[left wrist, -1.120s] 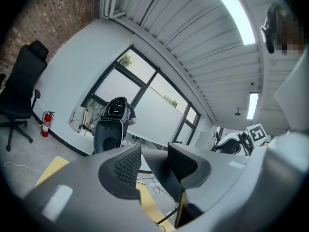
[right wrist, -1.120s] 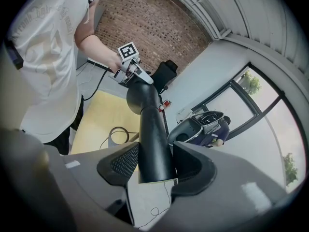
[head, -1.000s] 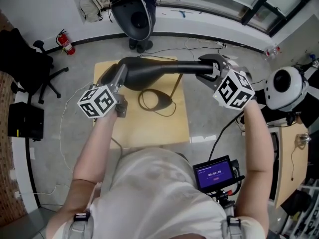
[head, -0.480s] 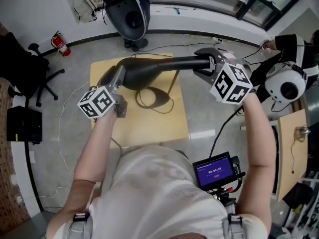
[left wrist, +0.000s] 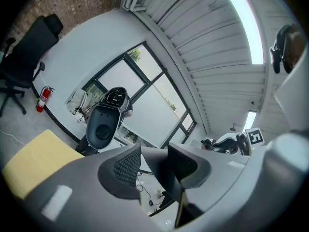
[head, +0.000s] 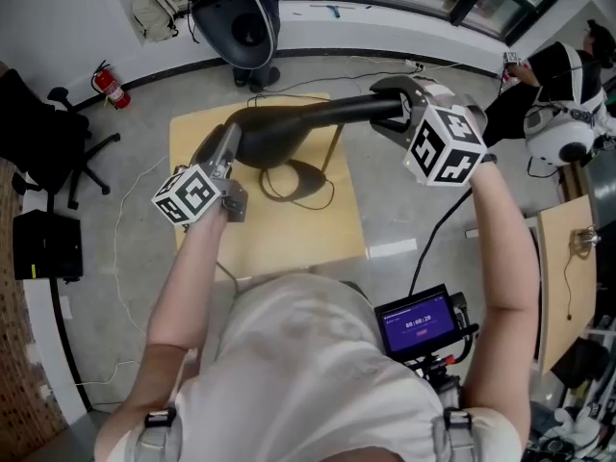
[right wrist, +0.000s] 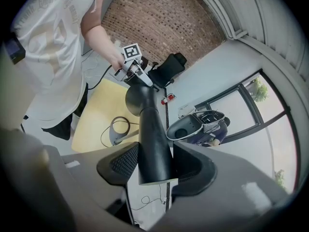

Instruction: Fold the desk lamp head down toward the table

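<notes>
Progress: we are holding the lamp head (head: 308,123) roughly level, well above the table (head: 318,234); it is not yet folded down (most of the swing, we judge, is left).
Right gripper (right wrist: 154,164): its jaws are standing wide and clamping the head's narrow end, which is running straight out ahead between the pads.
Left gripper (left wrist: 149,167): its jaws are gaping with nothing between them; the head's wide end is lying just beside them.

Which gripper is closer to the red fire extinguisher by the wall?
Left. The left gripper is over the yellow table's left side, toward the red fire extinguisher; the right gripper grips the long black lamp head farther away.
</notes>
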Tool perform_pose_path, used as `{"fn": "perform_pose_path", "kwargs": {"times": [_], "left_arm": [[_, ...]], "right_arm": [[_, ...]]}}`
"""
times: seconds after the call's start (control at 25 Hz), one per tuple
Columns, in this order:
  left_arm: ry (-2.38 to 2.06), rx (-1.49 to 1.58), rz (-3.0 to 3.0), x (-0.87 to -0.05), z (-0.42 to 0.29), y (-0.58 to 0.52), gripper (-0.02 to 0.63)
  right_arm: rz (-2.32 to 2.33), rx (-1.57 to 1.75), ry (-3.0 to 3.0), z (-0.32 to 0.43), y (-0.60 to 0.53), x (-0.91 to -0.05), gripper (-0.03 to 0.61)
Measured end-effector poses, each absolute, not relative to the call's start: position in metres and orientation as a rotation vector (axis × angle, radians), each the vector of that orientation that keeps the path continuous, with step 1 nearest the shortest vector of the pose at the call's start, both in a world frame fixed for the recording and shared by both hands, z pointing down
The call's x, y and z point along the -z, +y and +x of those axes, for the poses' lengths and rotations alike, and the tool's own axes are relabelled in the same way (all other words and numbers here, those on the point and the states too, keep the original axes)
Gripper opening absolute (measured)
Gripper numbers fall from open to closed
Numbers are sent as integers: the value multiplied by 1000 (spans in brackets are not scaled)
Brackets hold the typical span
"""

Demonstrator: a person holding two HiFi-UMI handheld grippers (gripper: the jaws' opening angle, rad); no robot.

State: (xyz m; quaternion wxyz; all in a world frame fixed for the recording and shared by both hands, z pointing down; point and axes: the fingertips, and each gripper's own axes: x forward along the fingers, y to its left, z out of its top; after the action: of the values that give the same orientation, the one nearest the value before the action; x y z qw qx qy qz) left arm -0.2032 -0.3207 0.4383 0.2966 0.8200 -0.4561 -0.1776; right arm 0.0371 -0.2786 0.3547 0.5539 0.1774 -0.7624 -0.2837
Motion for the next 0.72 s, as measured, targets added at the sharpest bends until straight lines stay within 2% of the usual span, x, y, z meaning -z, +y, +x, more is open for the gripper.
{"fn": "perform_pose_path", "kwargs": {"times": [0.72], "left_arm": [[-1076,495,2105,-477,-184,-322,167]], "right_arm": [[372,697,-1686,39,-279,-356,239]]}}
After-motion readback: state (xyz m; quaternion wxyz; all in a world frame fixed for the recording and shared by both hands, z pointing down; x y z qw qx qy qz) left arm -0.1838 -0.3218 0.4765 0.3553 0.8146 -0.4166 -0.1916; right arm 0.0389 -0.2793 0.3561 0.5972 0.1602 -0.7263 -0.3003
